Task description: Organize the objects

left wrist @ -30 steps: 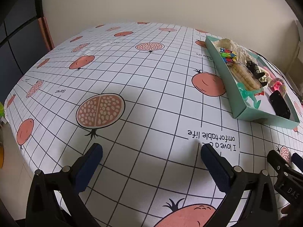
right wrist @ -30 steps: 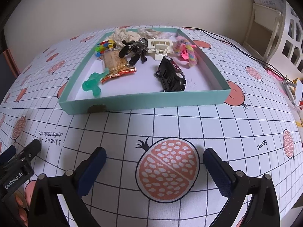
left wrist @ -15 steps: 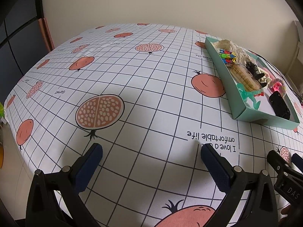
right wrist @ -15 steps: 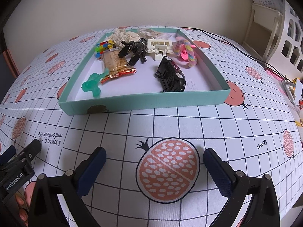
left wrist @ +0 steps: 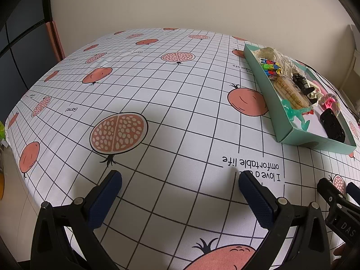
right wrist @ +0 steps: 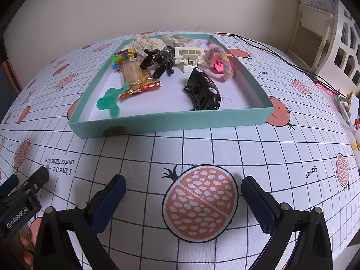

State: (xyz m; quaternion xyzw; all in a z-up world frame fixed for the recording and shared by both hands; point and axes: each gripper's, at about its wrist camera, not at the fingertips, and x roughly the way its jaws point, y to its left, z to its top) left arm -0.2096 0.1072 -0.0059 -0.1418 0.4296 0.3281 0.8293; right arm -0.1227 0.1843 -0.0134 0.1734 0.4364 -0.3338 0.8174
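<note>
- Reaching into the teal tray [right wrist: 171, 121] looks like the risky bit: the toys are bunched at its far end, so the jaws could easily snag the black figure [right wrist: 158, 59] along with the snack packet [right wrist: 136, 77].
- Tray's a light box, so a bump on its near wall probably slides it.
- Right gripper [right wrist: 183, 191] hovers just in front of the tray, jaws wide apart, holding nothing.
- Left gripper [left wrist: 180, 184], left of the tray, is equally wide and empty.
</note>
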